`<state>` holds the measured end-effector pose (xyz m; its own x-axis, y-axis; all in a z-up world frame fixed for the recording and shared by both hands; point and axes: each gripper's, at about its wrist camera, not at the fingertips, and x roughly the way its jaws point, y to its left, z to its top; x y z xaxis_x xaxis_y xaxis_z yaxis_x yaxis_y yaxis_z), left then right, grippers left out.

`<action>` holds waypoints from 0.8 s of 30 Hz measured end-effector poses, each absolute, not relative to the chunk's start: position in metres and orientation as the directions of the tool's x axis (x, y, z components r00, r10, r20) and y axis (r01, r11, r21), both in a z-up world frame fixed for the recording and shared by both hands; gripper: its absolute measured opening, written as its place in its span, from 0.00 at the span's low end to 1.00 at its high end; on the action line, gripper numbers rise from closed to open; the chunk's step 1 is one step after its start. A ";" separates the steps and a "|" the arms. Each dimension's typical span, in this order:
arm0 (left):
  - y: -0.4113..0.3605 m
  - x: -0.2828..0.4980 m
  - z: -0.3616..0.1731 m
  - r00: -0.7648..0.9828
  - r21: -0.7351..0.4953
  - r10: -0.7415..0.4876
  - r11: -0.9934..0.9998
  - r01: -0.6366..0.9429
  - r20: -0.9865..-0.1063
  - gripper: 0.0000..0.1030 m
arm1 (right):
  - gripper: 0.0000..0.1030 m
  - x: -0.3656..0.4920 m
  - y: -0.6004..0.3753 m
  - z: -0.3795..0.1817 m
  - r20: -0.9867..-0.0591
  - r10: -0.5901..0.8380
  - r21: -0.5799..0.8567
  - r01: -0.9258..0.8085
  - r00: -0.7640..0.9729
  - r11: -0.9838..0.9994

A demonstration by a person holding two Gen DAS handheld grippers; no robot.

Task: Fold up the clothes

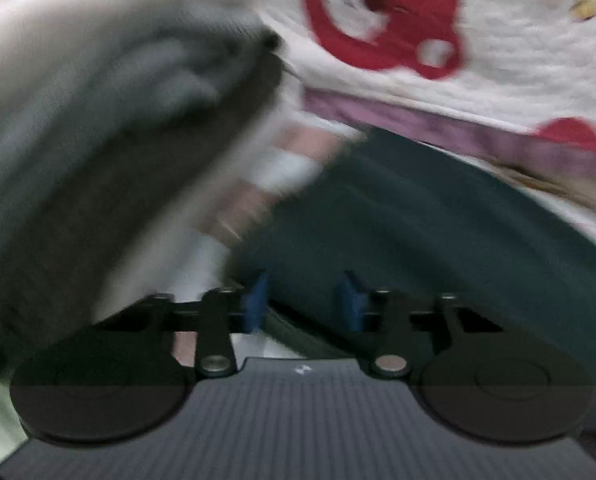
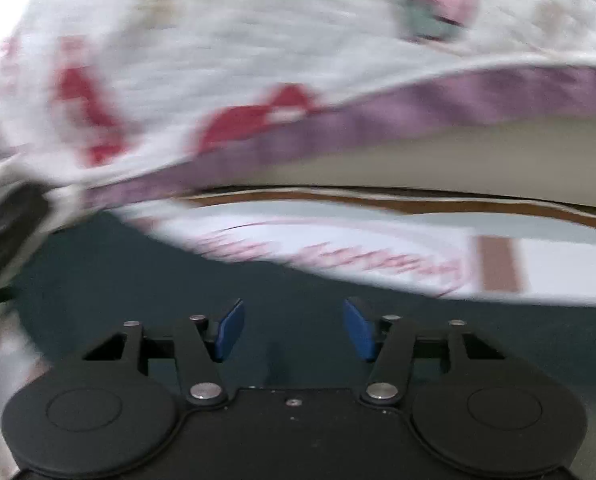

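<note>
Dark teal garment spread flat on bed; grey garment bunched at left, blurred.

A white quilt printed with red shapes fills the top of both blurred views, its lower edge trimmed with a purple border. A pink-and-green motif sits near the quilt's upper right. Below the border lie a cream surface, a thin brown strip and a pale sheet carrying pink lettering and a brown bar.
</note>
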<state>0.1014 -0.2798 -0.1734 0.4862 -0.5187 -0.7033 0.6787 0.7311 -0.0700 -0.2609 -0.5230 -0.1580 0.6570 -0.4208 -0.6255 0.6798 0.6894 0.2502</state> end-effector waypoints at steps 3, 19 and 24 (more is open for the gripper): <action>-0.273 0.098 -0.176 0.455 -0.093 -0.542 0.709 0.699 -0.706 0.35 | 0.18 -0.266 -0.472 -0.165 -0.620 -0.331 0.241 0.574 0.712 0.783; -0.288 0.139 -0.199 0.476 -0.251 -0.535 0.805 0.537 -0.698 0.65 | 0.61 -0.306 -0.393 -0.173 -0.665 -0.437 -0.092 0.515 0.605 0.852; -0.306 0.136 -0.198 0.530 -0.124 -0.490 0.804 0.582 -0.692 0.48 | 0.62 -0.313 -0.389 -0.184 -0.689 -0.451 -0.132 0.514 0.567 0.848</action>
